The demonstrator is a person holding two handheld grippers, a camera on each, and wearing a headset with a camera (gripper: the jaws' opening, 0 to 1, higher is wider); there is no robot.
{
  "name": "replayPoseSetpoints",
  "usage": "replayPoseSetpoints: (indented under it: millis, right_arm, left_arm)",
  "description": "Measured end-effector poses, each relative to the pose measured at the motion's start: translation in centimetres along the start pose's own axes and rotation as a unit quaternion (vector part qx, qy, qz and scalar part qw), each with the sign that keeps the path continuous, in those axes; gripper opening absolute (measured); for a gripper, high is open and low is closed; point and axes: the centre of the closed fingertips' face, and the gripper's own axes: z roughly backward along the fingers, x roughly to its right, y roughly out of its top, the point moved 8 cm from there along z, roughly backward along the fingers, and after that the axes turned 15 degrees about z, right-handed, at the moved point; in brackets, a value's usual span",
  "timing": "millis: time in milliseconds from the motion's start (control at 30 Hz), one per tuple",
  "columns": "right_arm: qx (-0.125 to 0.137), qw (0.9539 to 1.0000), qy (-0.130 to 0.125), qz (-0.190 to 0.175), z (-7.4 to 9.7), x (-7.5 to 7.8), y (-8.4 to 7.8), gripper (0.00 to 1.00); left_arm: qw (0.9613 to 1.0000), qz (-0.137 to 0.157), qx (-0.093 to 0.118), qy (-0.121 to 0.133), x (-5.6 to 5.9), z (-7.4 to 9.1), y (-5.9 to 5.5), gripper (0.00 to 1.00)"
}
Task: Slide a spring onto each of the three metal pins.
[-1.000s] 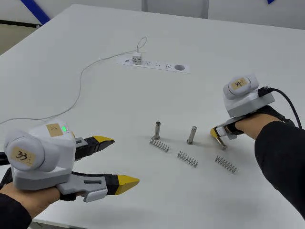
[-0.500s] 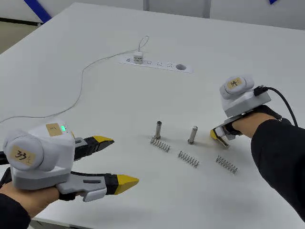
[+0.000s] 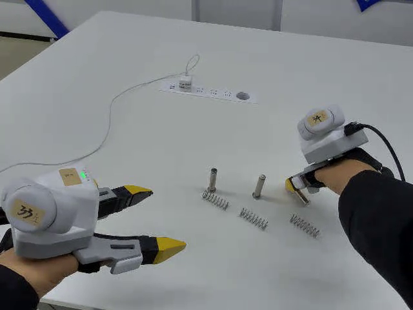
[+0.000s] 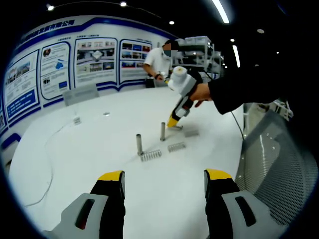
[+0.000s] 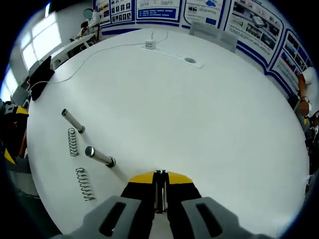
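Pinching the third metal pin (image 5: 159, 194) in our right gripper (image 3: 297, 192) at right centre, probably to stand it beside the left pin (image 3: 212, 179) and middle pin (image 3: 259, 186), we hold our left gripper (image 3: 161, 217) wide open at lower left, clear of the springs (image 3: 253, 218).

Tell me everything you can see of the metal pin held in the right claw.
The metal pin is a slim, shiny, bare silver rod. The right claw is shut on it between yellow tips; one end sticks out, tilted down towards the white table, contact unclear. Two upright pins stand to its left, and a spring lies apart nearby.
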Motion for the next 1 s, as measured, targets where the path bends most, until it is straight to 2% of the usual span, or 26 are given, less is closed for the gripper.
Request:
replayPoseSetpoints:
  millis: [500, 667, 1000]
  right_arm:
    - [0.045, 0.9988, -0.019, -0.001, 3.2, -0.4, -0.9, 0.09]
    - [0.058, 0.9981, -0.021, -0.007, 3.8, -0.7, -0.9, 0.09]
    - [0.075, 0.9966, -0.025, -0.023, 4.6, -0.9, -2.3, 0.09]
  left_arm:
    - [0.9999, -0.008, -0.001, -0.012, 0.5, -0.5, 0.4, 0.65]
    - [0.9999, -0.010, 0.000, -0.012, 0.6, -0.5, 0.6, 0.65]
    - [0.9999, -0.010, -0.002, -0.012, 0.7, -0.5, 0.5, 0.65]
